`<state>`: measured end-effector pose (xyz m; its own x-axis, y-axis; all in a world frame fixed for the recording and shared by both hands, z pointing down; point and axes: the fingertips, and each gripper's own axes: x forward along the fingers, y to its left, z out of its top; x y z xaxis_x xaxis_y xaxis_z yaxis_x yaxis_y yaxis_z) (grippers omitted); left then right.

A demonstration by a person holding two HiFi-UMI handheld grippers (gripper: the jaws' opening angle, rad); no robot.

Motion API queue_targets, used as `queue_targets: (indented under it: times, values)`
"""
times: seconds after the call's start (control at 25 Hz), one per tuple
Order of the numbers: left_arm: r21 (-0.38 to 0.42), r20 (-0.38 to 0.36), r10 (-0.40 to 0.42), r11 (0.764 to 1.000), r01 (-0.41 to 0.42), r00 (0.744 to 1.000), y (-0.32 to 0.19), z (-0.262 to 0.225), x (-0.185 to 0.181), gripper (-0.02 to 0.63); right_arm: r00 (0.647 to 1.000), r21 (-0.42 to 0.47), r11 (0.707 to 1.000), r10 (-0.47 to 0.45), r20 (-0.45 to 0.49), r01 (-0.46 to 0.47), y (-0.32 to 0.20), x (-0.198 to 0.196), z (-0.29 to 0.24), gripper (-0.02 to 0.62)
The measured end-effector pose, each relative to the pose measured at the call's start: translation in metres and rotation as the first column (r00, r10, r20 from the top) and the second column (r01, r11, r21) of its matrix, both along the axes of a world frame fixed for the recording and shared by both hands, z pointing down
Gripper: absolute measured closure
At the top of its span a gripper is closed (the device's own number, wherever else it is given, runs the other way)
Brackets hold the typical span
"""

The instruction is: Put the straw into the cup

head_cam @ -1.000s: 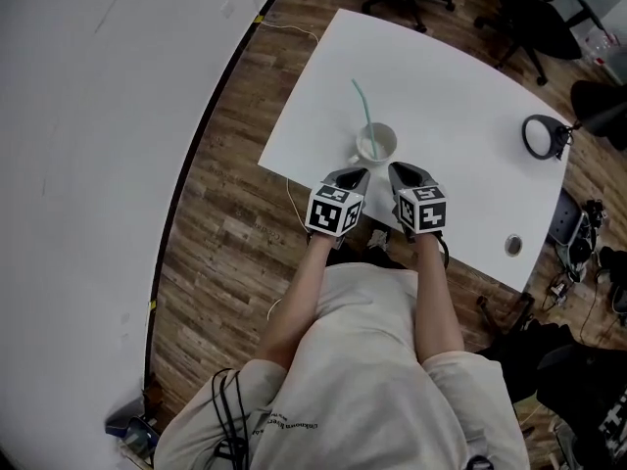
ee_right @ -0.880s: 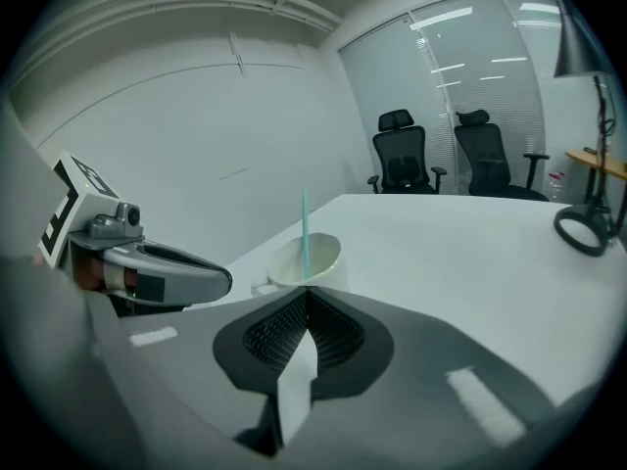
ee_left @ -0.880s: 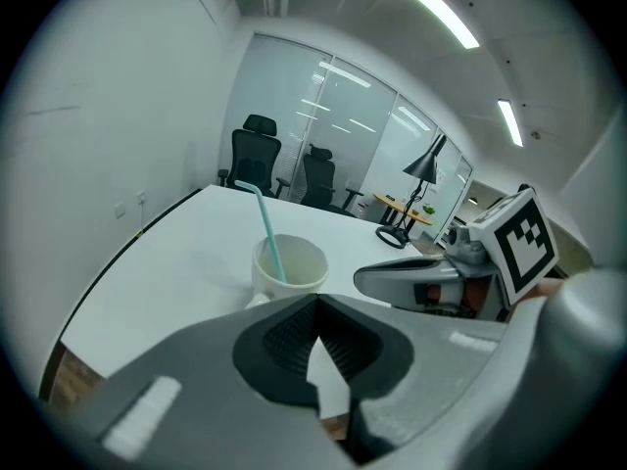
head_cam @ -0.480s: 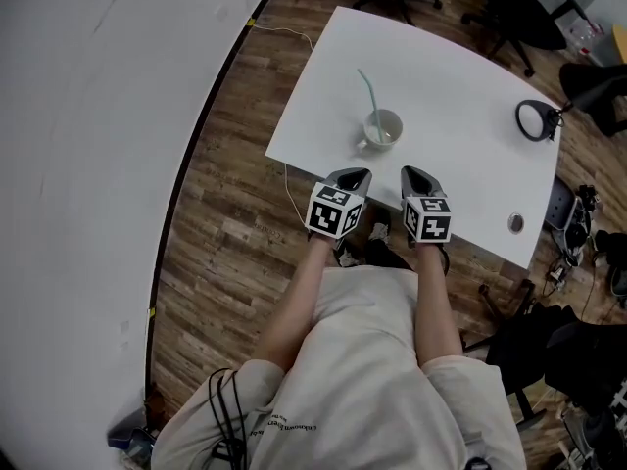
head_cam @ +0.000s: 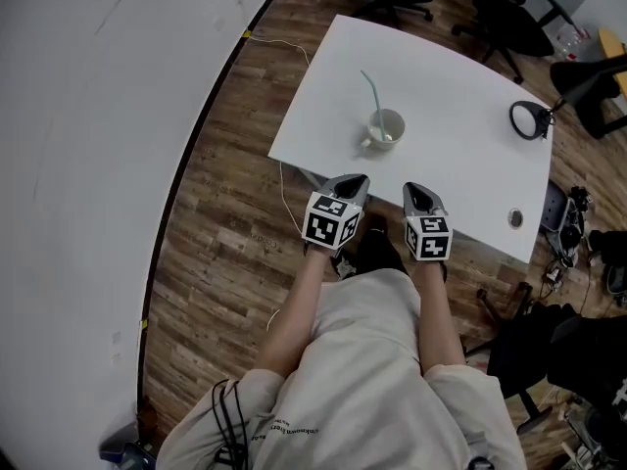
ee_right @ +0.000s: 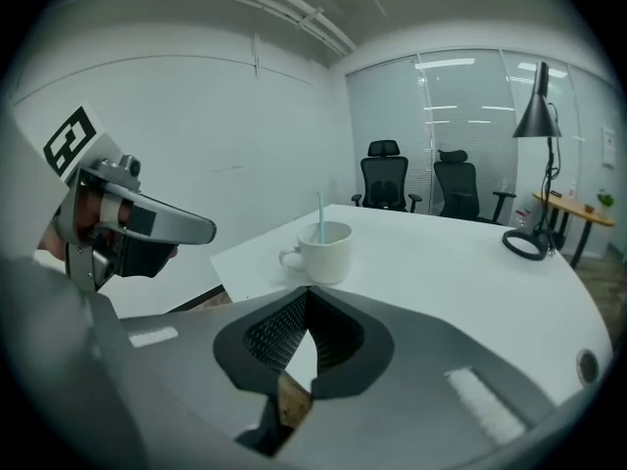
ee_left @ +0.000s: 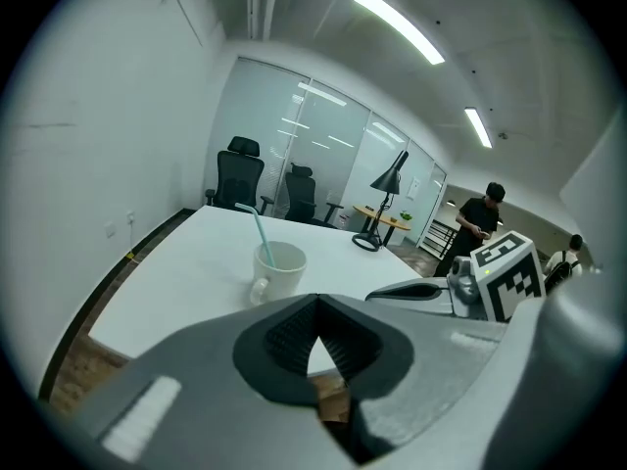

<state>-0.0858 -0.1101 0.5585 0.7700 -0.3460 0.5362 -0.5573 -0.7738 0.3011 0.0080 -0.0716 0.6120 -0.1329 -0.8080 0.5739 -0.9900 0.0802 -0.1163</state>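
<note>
A white mug [head_cam: 384, 128] stands on the white table [head_cam: 460, 155] near its front edge, its handle towards me. A pale green straw [head_cam: 371, 92] stands in it, leaning away to the left. The mug [ee_left: 277, 270] with the straw [ee_left: 259, 230] also shows in the left gripper view, and the mug [ee_right: 324, 252] with the straw [ee_right: 318, 215] in the right gripper view. My left gripper [head_cam: 354, 182] and right gripper [head_cam: 415, 193] hang side by side off the table's front edge, both shut and holding nothing, well short of the mug.
A black desk lamp [head_cam: 532, 119] sits at the table's far right corner, and a round grommet [head_cam: 515, 219] near the right front edge. Office chairs [head_cam: 509, 18] stand beyond the table. A white wall [head_cam: 88, 116] curves along the left. A person [ee_left: 480, 218] stands in the background.
Both grippers have drawn back from the mug towards my body, off the table's edge. The mug and straw have not moved on the table.
</note>
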Motion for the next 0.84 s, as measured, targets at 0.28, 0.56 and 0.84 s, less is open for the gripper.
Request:
queue_targets:
  times: [0.28,0.56,0.84]
  values:
    - [-0.01,-0.004,-0.034,0.999,0.034,0.999,0.003,0.002,-0.026,0.606,0.999,0.011,1.0,0.013,0.037,-0.014,-0.001,-0.018,-0.002,0.572]
    - [-0.032,-0.011,-0.008,0.999,0.008,1.0,0.009,0.007,-0.024,0.605,0.999,0.012,1.0,-0.004,0.031,0.004,0.0,-0.027,-0.002,0.578]
    - [-0.01,-0.023,0.032,0.999,-0.033,0.999,0.015,0.0,-0.02,0.605,0.999,0.022,1.0,0.011,0.035,-0.012,0.003,-0.025,-0.007,0.581]
